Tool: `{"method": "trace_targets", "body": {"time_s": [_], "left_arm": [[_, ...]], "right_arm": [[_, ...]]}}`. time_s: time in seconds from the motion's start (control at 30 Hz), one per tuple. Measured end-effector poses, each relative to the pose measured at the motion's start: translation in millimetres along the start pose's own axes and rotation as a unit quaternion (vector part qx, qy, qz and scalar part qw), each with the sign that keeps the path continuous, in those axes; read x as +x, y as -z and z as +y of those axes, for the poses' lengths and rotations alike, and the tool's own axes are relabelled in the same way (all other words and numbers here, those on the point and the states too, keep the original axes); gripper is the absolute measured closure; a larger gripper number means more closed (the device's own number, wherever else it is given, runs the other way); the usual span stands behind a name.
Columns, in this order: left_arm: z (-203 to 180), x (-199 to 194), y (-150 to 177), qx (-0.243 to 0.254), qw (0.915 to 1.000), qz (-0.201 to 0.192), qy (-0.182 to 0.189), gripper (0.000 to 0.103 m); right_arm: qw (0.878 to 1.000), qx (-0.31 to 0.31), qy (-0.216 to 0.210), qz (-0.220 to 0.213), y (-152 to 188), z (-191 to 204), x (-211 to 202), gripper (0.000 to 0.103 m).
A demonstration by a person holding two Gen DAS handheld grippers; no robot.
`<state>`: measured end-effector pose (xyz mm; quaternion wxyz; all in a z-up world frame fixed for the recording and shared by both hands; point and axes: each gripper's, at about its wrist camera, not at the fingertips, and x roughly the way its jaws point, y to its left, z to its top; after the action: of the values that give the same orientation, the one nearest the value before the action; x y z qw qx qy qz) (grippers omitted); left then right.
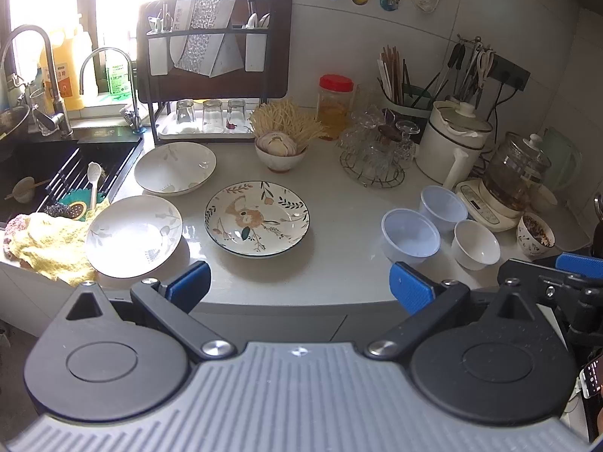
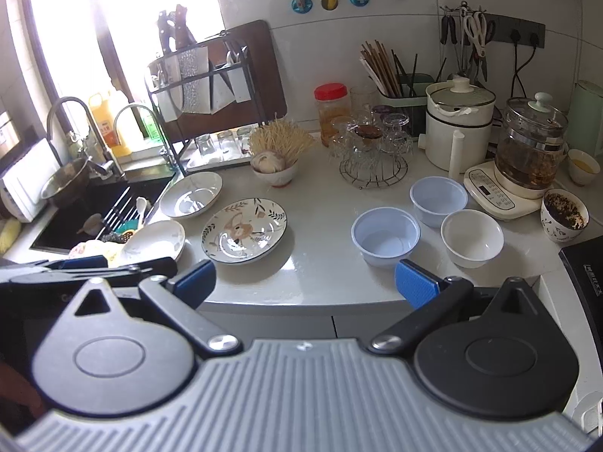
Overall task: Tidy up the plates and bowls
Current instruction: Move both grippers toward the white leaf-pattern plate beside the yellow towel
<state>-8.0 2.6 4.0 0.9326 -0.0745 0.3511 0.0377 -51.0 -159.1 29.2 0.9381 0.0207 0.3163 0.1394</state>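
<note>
My left gripper (image 1: 299, 289) and right gripper (image 2: 305, 282) gape wide, empty, near the counter (image 1: 339, 203) edge; floral plate (image 1: 257, 218) left, white bowl (image 2: 472, 239) right.

Both wrist cams sit just off the front edge of the countertop (image 1: 339, 196), angled down and forward across it toward the tiled wall. Left view sits further left, sink side; right view further right. Shared: floral plate (image 1: 257, 217) (image 2: 244, 230), plastic bowls, kettle.
</note>
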Motion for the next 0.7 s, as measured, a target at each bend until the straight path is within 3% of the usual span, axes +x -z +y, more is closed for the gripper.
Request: {"method": "trace_targets", "body": {"time_s": [0.3, 0.57, 0.7], "left_arm": [[7.3, -10.7, -6.1, 0.003, 0.9999, -0.006, -0.013, 0.001], [7.8, -26.3, -30.1, 0.017, 0.9993, -0.024, -0.021, 0.001], [12.4, -23.4, -38.5, 0.018, 0.9992, -0.016, -0.031, 0.001]], "right_arm": [[1.000, -0.015, -0.013, -0.002, -19.0, 13.5, -17.1, 0.000], [0.999, -0.011, -0.029, 0.028, -46.9, 14.3, -23.4, 0.000], [0.998, -0.012, -0.043, 0.045, -68.8, 14.5, -28.2, 0.000]]}}
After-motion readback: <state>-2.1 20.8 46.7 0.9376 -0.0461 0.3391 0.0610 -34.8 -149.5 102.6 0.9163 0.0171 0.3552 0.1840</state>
